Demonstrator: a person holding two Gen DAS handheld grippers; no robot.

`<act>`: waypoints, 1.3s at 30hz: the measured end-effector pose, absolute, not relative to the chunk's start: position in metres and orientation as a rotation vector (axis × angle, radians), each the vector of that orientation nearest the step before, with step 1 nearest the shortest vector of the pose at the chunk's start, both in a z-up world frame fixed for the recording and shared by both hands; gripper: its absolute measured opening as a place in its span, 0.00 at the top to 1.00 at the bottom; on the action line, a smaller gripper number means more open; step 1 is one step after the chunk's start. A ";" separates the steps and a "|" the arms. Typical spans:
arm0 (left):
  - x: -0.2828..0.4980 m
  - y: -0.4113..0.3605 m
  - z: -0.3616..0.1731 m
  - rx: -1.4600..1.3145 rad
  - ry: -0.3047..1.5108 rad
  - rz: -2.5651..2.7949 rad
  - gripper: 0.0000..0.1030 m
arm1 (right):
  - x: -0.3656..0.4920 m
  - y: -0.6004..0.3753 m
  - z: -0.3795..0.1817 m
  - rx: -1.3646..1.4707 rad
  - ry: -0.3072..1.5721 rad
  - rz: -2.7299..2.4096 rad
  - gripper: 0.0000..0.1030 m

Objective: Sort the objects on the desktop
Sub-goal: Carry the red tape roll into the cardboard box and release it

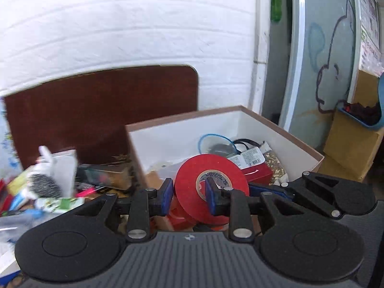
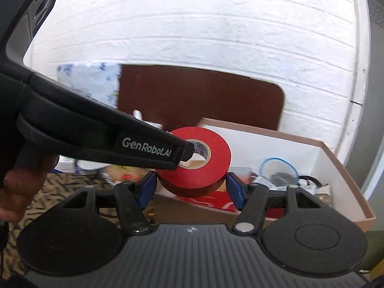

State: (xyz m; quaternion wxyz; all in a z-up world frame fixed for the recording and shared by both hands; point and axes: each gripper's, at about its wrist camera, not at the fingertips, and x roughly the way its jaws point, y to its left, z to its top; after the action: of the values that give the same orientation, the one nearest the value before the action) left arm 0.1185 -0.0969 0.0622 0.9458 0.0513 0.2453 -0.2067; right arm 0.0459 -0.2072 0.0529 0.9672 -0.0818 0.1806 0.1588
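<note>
Item: red tape roll point(image 1: 211, 187), above the open box point(image 1: 300, 144); left tongs point(image 1: 188, 195) pinch its wall through the core; right tongs point(image 2: 190, 186) spread around it, ungripping; risk: early release mid-handover drops it.

"GenRobot.AI" in white on black left tool point(image 2: 186, 152) arm; tape-core print unreadable.

- White painted brick wall point(image 1: 134, 26) fills the background
- Dark brown board point(image 1: 100, 110) with rounded corners leans upright against that wall
- Grey glass door panel point(image 1: 328, 55) right of the wall, with a dark outline drawing and a blue scribble
- Green item point(image 1: 276, 7) hangs in the gap beside the door frame
- Yellow-brown cartons point(image 1: 352, 148) stacked far right, a blue tray point(image 1: 360, 120) resting on top
</note>
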 end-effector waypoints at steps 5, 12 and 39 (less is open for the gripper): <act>0.147 -0.108 0.046 0.106 0.550 -0.459 0.71 | 0.072 -0.227 0.039 -0.108 0.434 0.318 0.40; 0.193 -0.115 0.046 0.090 0.578 -0.446 0.72 | 0.118 -0.228 0.042 -0.171 0.487 0.309 0.40; 0.155 -0.098 0.051 0.052 0.550 -0.340 0.08 | 0.110 -0.221 0.054 -0.171 0.460 0.258 0.10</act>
State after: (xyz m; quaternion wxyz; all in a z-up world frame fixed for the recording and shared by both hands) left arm 0.1552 -0.0977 0.0515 0.9478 0.0255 0.2703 -0.1670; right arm 0.1098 -0.2211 0.0543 0.9619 -0.0843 0.2270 0.1272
